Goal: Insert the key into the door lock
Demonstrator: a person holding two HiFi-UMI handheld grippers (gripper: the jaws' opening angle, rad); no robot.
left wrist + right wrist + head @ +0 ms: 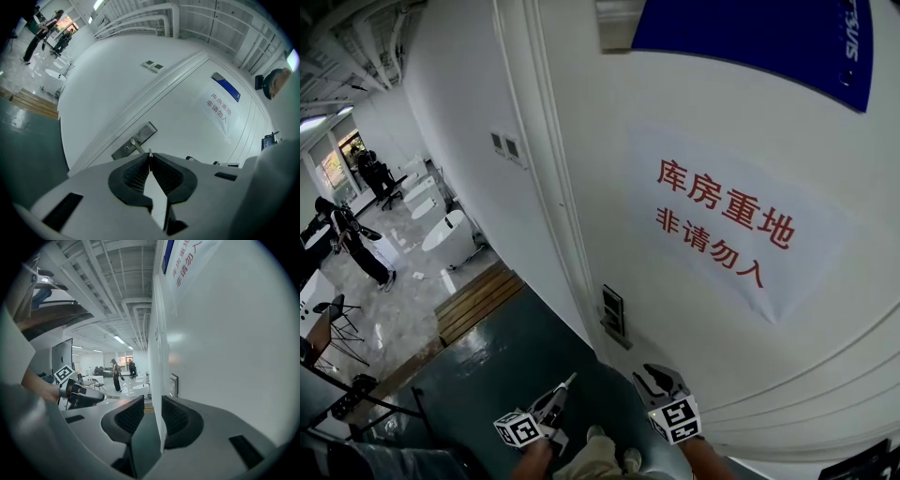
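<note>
A silver lock plate with a lever handle [613, 313] sits on the white door [750, 309], low on its left edge. My left gripper [555, 399] is shut on a thin metal key [567, 383], whose tip points up toward the plate from below and left, apart from it. In the left gripper view the key tip [150, 153] sticks out just past the closed pads of that gripper [150, 158], with the lock plate [137, 140] a little beyond. My right gripper [664, 377] hangs just below the plate. It [153, 405] is open and empty, with the plate [174, 385] ahead.
The door carries a paper sign [722, 225] with red characters and a blue plaque [769, 33] above. Two wall switches [505, 145] sit left of the door frame. A wooden platform [478, 300], white fixtures and people [352, 239] stand far off on the left.
</note>
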